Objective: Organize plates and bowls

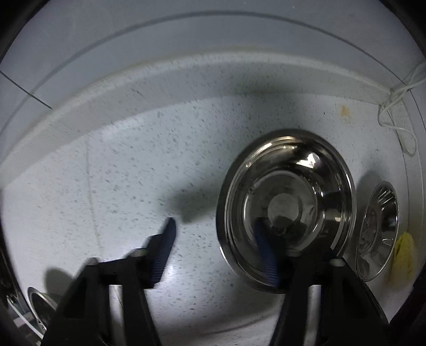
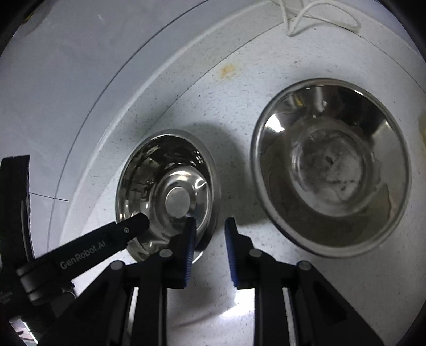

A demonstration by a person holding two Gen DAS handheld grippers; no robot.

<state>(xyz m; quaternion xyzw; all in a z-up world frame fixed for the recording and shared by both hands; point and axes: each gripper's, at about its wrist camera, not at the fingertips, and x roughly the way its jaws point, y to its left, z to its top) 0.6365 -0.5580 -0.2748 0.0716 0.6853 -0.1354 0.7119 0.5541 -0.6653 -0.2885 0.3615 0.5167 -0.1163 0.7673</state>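
Bowls of polished steel sit on the speckled white table (image 1: 127,165): a stack of nested bowls (image 1: 286,207) with flared rims, and just to its right a single wider bowl (image 2: 330,167), close but apart. In the left view another steel rim (image 1: 42,303) peeks in at the bottom left corner; too little shows to say what it is.

The left claw (image 1: 215,250) is spread wide, its right pad (image 1: 266,255) over the stack's near rim and its left pad out over bare table, so the rim lies between the jaws ungripped. The right claw (image 2: 210,252) stands released too, holding nothing, with one pad by the stack's edge.

Risk, as I judge it: slick curved steel could squirt out of a pinch on the thin rim, or only the top bowl could lift while the rest clatter back. A loose white cord (image 2: 314,18) by the wall and a yellow scrap (image 1: 403,252) could snag a sliding bowl
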